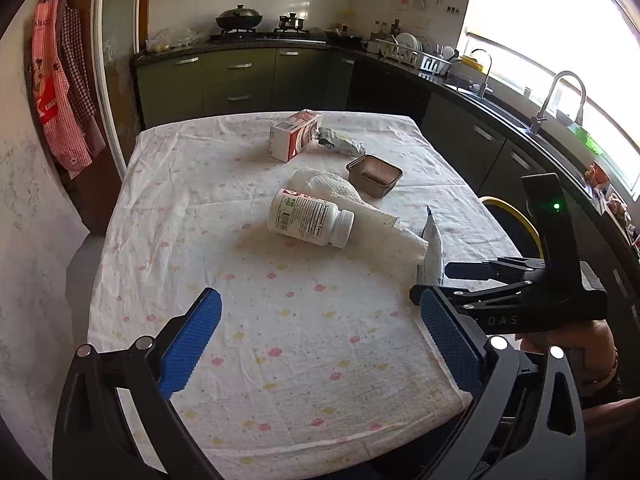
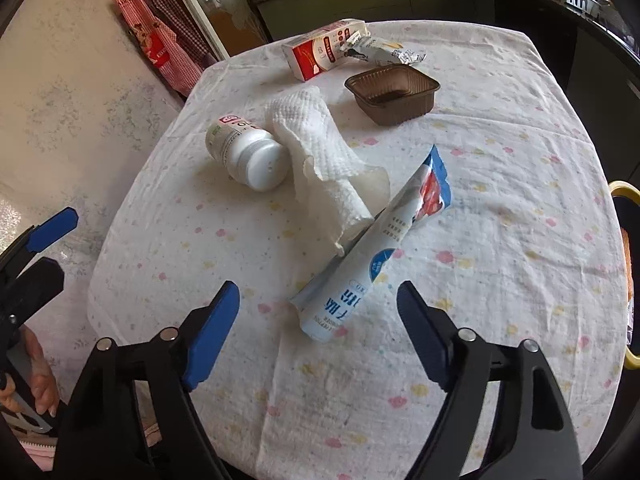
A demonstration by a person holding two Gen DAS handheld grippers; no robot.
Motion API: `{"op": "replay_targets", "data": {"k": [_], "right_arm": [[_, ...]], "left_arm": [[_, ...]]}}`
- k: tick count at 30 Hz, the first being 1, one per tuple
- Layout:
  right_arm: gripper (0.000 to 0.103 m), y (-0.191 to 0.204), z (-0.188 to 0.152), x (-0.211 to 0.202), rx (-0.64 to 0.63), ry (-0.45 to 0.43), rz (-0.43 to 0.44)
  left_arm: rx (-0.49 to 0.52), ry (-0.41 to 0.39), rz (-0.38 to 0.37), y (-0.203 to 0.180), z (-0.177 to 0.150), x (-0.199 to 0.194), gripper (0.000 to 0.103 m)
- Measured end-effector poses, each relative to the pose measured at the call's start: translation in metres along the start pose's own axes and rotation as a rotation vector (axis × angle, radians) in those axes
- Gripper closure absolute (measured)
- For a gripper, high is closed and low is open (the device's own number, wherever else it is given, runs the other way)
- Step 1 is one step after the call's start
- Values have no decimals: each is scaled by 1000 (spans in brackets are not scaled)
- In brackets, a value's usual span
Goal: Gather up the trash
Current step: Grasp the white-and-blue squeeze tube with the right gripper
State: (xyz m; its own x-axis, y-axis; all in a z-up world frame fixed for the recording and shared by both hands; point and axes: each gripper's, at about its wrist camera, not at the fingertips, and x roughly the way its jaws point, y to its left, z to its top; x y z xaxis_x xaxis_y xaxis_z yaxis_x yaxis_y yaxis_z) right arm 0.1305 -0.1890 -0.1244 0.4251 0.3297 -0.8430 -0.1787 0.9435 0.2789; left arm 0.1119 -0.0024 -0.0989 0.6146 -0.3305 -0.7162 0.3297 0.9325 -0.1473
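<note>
— How do the hand-held grippers stand?
— The right hand-held gripper (image 2: 318,308) is spread apart above the blue-and-white pouch (image 2: 372,248); the left hand-held gripper (image 1: 320,340) is also apart, holding nothing.
— And beyond them?
— Past the pouch, on the desk (image 2: 500,240), lie a paper towel (image 2: 320,152), a white bottle (image 2: 248,152), a brown tray (image 2: 394,98) and a carton (image 2: 324,50).

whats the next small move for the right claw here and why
Probably ease the right claw forward and down over the blue-and-white wrapper. It is open and empty, and the wrapper's near end lies roughly between its fingertips, closer than any other trash. The wrapper's far end rests against the paper towel, so gripping the near end should lift it alone. The left claw is also open and empty.
</note>
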Motion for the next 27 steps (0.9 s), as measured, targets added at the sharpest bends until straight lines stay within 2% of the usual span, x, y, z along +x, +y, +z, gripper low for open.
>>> {"op": "replay_targets", "data": {"k": [7,15,20,27], "right_arm": [[45,-4,5,7,-7,8,-52],[80,-15,-4,-1,-37,7,-100],[88,-26,-15,-11,-37,-13,-112],[91,-45,-25,-31,-10,-53,-113]], "left_arm": [[1,18,-9,-3,-2,7,5],[11,23,-13,-9,-3,10,5],[15,30,-10,-10,-3,12,5],[22,41,-12,-14,-4,16,5]]}}
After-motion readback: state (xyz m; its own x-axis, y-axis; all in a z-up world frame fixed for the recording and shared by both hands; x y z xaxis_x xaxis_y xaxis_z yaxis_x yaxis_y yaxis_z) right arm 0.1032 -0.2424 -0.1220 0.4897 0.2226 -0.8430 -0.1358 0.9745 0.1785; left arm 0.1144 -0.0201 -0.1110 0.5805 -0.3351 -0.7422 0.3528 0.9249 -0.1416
